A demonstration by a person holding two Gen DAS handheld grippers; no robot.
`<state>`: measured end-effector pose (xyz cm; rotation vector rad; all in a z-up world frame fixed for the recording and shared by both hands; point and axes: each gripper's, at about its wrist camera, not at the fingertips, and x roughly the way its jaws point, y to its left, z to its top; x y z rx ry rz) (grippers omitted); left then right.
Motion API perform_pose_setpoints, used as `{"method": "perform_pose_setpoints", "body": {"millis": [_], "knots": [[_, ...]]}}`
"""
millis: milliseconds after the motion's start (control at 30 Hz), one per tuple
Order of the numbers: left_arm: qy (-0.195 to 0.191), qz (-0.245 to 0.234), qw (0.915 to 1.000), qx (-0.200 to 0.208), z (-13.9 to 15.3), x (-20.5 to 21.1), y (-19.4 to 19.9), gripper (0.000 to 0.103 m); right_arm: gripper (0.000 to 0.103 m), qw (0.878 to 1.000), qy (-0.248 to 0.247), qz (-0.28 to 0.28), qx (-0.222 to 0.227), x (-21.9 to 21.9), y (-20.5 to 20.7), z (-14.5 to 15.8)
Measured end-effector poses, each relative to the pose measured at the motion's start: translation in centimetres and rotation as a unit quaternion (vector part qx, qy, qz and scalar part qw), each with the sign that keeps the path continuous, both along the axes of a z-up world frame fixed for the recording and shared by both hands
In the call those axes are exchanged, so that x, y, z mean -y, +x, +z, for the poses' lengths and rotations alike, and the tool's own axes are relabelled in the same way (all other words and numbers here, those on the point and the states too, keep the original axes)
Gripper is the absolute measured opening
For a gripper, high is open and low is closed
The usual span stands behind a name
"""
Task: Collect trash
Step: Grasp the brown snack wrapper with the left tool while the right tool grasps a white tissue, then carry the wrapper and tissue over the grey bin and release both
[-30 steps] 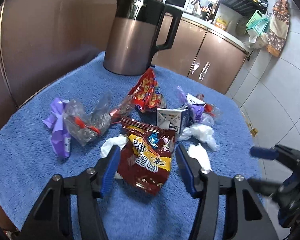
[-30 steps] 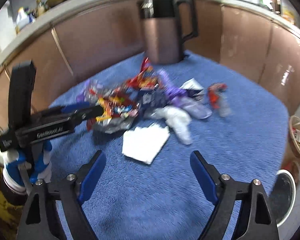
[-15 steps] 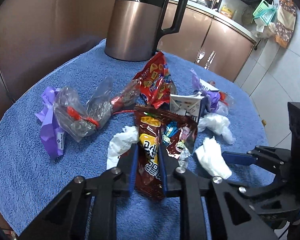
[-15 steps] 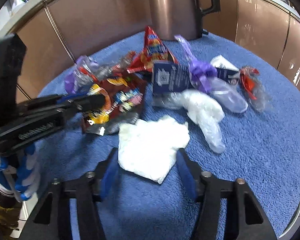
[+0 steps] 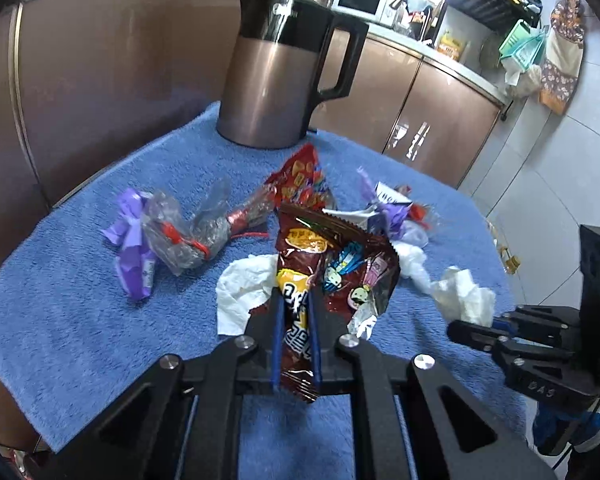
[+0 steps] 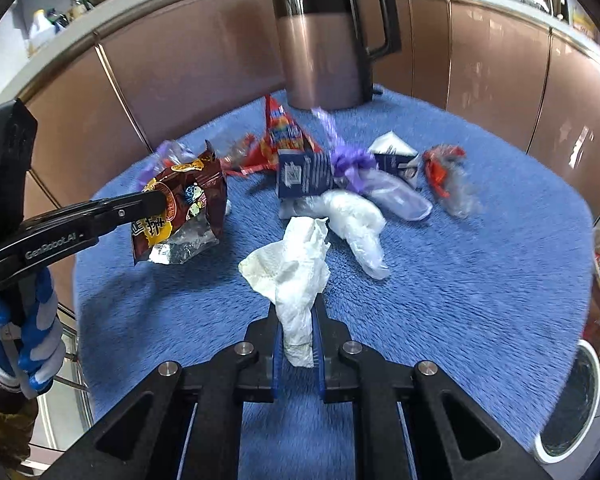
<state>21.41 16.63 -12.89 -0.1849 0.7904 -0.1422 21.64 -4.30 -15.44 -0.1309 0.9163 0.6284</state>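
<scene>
My left gripper is shut on a dark red snack bag and holds it lifted off the blue towel; it also shows in the right wrist view. My right gripper is shut on a crumpled white tissue, raised above the towel; that tissue shows in the left wrist view. Other trash lies on the towel: a red snack bag, a purple wrapper, clear plastic, a blue carton, a white plastic bag and another tissue.
A copper and black kettle stands at the back of the towel. Brown cabinets surround the table. A bin sits on the floor at the right, below the table edge.
Both grippers closed from open. The left one took hold of the dark red snack bag and lifted it; the right one took hold of the white tissue and lifted it.
</scene>
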Motion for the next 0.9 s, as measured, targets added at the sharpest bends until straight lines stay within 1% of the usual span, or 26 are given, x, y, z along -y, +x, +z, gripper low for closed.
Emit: {"method": "perform_pose_setpoints", "body": {"millis": [167,267,333,400,467,600,667,767,900], "knots": [[0.006,0.012,0.9994,0.033,3.2,-0.5,-2.4,0.010,0.012,0.999,0.020,-0.013,0.037,2.4,-2.8,3.9],[0.010,0.019,0.9980,0.059,5.6,-0.7,-3.7,0.010,0.012,0.997,0.035,-0.030,0.058,4.5,-4.5,5.9],[0.012,0.022,0.9968,0.076,7.3,-0.6,-4.6,0.010,0.012,0.995,0.044,-0.047,0.074,6.5,-5.8,7.3],[0.010,0.024,0.9955,0.091,8.6,-0.3,-5.5,0.010,0.012,0.993,0.046,-0.062,0.086,7.4,-7.0,8.1],[0.008,0.021,0.9949,0.098,9.5,0.4,-5.9,0.010,0.012,0.990,0.054,-0.085,0.097,9.9,-8.6,8.9],[0.008,0.002,0.9948,0.101,10.1,2.7,-6.4,0.010,0.012,0.982,0.057,-0.137,0.115,14.5,-11.2,9.6],[0.008,-0.017,0.9948,0.100,10.3,4.6,-6.3,0.010,0.012,0.977,0.065,-0.164,0.121,16.7,-12.0,9.6],[0.010,-0.046,0.9939,0.100,10.5,7.8,-6.3,0.010,0.012,0.966,0.072,-0.210,0.129,20.1,-12.9,9.4],[0.015,-0.088,0.9913,0.097,10.5,12.3,-5.7,0.010,0.012,0.952,0.077,-0.266,0.129,24.4,-13.4,8.6]]}}
